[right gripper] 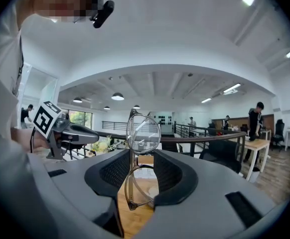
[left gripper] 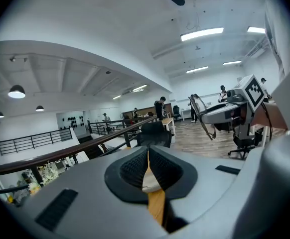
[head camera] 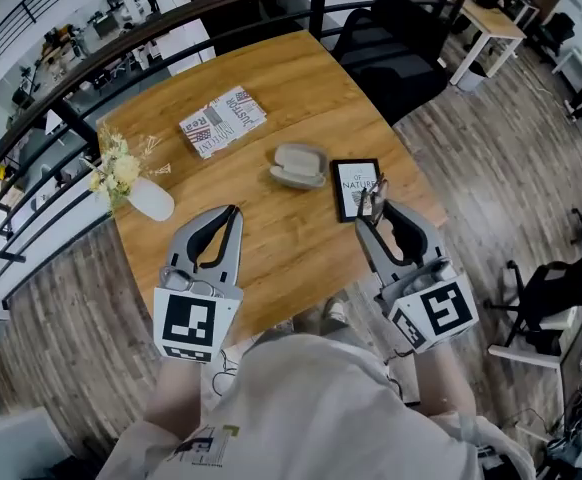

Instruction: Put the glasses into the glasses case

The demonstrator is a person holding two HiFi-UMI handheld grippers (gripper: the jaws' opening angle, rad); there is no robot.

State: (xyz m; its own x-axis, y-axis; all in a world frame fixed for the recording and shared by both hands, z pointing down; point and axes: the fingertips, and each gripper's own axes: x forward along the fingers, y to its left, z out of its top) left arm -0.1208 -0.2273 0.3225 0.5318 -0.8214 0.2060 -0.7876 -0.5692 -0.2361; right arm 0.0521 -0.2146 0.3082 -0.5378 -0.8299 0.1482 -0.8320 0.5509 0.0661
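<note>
Right gripper (head camera: 373, 216) around partly hidden glasses (right gripper: 143, 133)

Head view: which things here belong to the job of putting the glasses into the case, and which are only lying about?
Job: glasses, held by the right gripper; case.
Lying about: magazine; book; vase with flowers.

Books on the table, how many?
2. A striped-cover book lies at the far side of the table; a dark-cover book lies right of the glasses case. None seems hidden.
</note>
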